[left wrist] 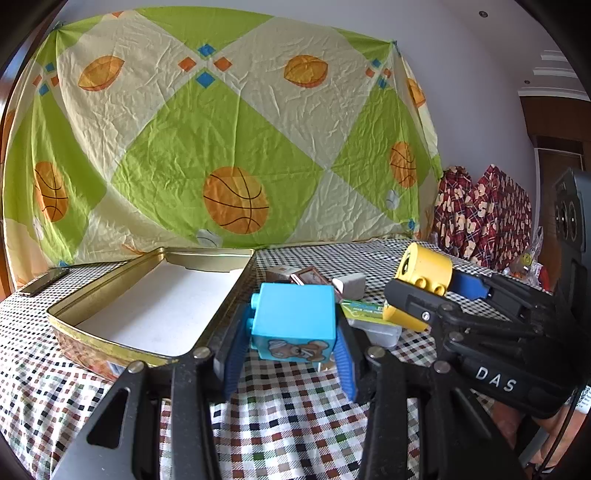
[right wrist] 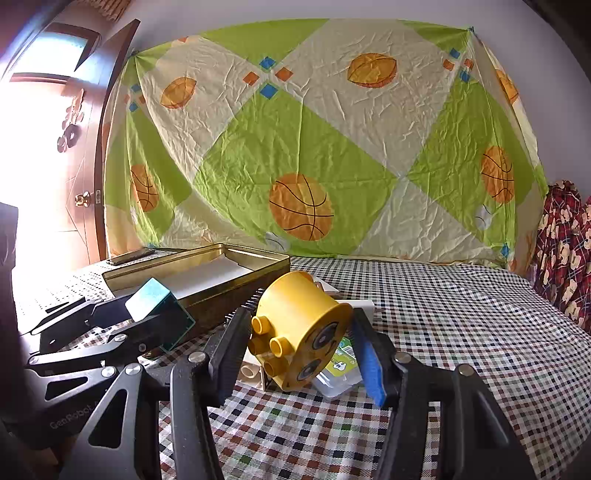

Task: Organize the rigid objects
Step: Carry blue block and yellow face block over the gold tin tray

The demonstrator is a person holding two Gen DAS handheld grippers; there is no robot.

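Blue cube block (left wrist: 293,319) clamped in left claw (left wrist: 291,354) | yellow round block (right wrist: 301,334) clamped in right claw (right wrist: 303,354)

Behind your worktop (right wrist: 461,295), covered w/ a small-check multicolour cloth, hangs a wrinkled green-and-cream sheet printed w/ orange basketballs (right wrist: 303,147), pinned across a plain white wall (left wrist: 472,92). To your left, a dark wooden door (right wrist: 107,147) stands open w/ strong daylight glaring thru. Right side: dark-red plaid fabric w/ bear print (left wrist: 484,214). White ceiling has a recessed spotlight (left wrist: 483,14).
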